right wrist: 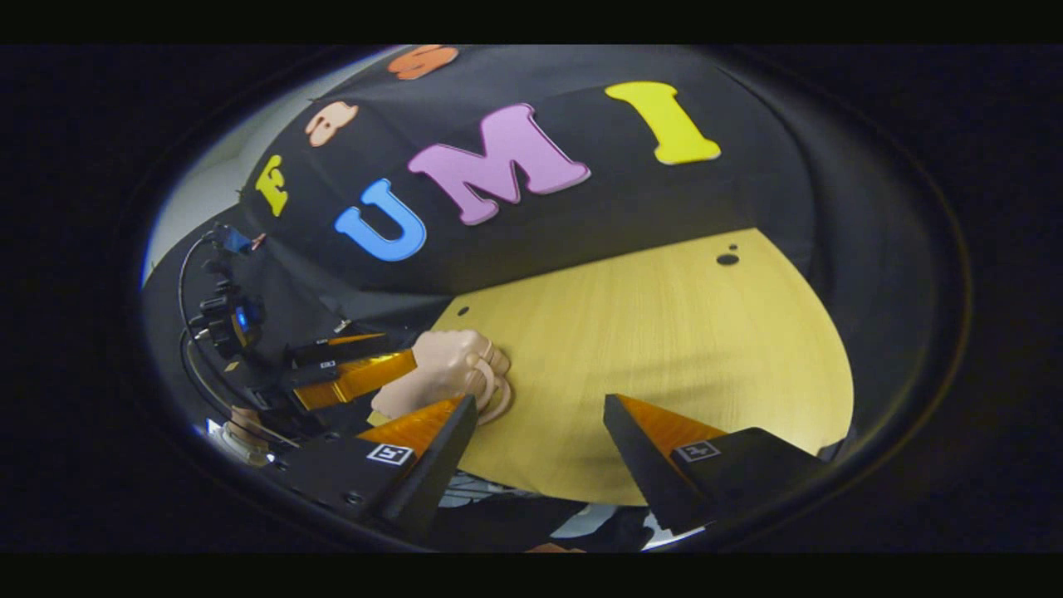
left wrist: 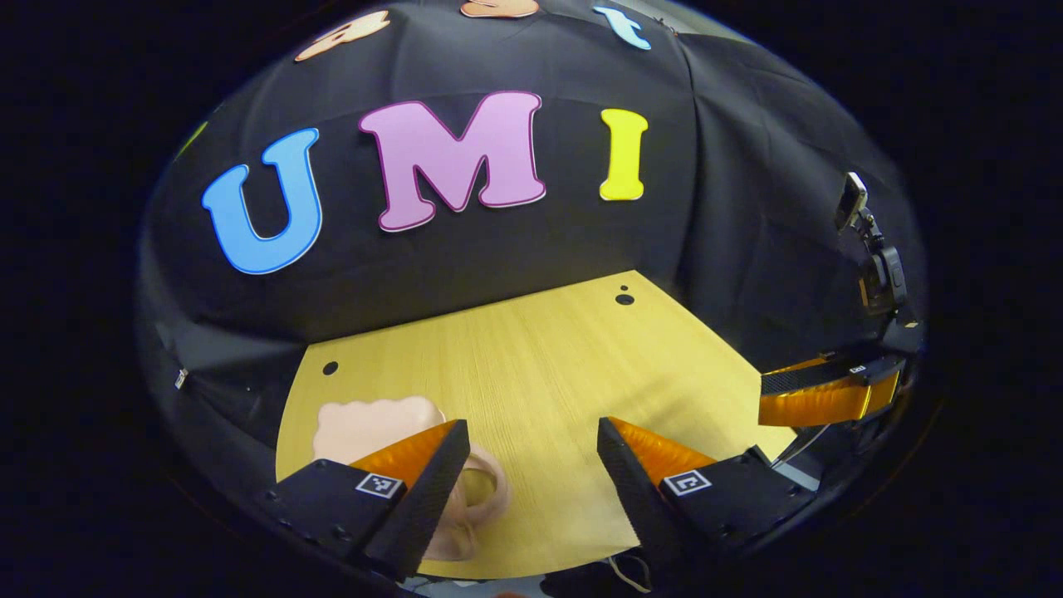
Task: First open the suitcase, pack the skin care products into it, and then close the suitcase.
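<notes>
The small pink suitcase (left wrist: pixel 378 428) looks light and rigid; take its looped handle (right wrist: pixel 496 390). Your left gripper (left wrist: pixel 531 469) and right gripper (right wrist: pixel 536 448) hold their fingers apart, empty.

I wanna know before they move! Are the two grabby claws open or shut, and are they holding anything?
Left gripper: open, holding nothing; the pink case sits behind its left finger.
Right gripper: open, holding nothing.

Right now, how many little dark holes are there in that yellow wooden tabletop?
3 in the left gripper view: one hole near the table's left back corner, above the pink case, and a larger hole with a tiny hole at the far corner. Others may be hidden.
</notes>
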`<state>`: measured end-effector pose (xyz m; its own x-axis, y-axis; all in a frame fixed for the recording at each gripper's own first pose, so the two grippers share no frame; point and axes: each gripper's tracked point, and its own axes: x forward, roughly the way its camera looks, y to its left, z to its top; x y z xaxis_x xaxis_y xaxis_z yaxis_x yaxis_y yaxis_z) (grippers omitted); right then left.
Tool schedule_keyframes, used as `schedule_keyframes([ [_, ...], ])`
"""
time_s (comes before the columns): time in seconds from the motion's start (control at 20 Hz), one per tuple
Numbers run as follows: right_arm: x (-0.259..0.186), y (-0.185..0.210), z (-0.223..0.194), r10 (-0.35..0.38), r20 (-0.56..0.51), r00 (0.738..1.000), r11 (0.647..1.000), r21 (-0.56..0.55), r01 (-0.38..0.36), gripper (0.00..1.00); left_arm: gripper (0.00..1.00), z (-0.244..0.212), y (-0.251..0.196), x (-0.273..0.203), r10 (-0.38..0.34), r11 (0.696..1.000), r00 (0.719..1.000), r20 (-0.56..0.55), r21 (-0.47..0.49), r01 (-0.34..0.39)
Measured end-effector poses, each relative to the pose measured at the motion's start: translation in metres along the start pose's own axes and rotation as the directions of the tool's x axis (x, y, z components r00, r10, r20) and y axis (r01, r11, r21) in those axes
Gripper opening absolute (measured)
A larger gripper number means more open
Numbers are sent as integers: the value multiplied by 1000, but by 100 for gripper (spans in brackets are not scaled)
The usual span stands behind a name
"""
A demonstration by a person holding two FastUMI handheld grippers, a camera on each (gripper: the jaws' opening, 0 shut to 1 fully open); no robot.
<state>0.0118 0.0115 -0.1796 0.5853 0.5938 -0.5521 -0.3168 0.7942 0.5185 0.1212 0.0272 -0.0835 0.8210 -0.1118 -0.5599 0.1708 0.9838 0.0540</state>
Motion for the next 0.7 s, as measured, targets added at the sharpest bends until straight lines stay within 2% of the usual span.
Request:
schedule_keyframes([
  [0.1,-6,-2,29,-35,103,994,996,-76,43,87,98,23,-3,-8,4,1000,997,75,-12,-3],
  [0.15,-11,-1,44,-54,159,986,992,-107,72,98,99,38,-5,-14,1,1000,993,116,-6,0],
  [0.3,-35,14,92,-83,326,942,972,-184,149,97,98,80,-3,-26,8,999,969,248,42,-19],
  [0.4,-54,22,123,-100,438,894,944,-242,224,97,98,99,4,-30,24,997,949,314,59,-45],
  [0.55,-82,32,158,-145,577,804,882,-292,369,97,98,122,6,-39,16,999,933,359,33,-30],
  [0.65,-93,48,177,-143,648,748,866,-284,411,97,98,141,17,-48,26,1000,917,398,-1,-28],
  [0.7,-96,52,183,-151,668,728,865,-268,424,97,98,150,26,-52,41,999,908,417,-17,-38],
])
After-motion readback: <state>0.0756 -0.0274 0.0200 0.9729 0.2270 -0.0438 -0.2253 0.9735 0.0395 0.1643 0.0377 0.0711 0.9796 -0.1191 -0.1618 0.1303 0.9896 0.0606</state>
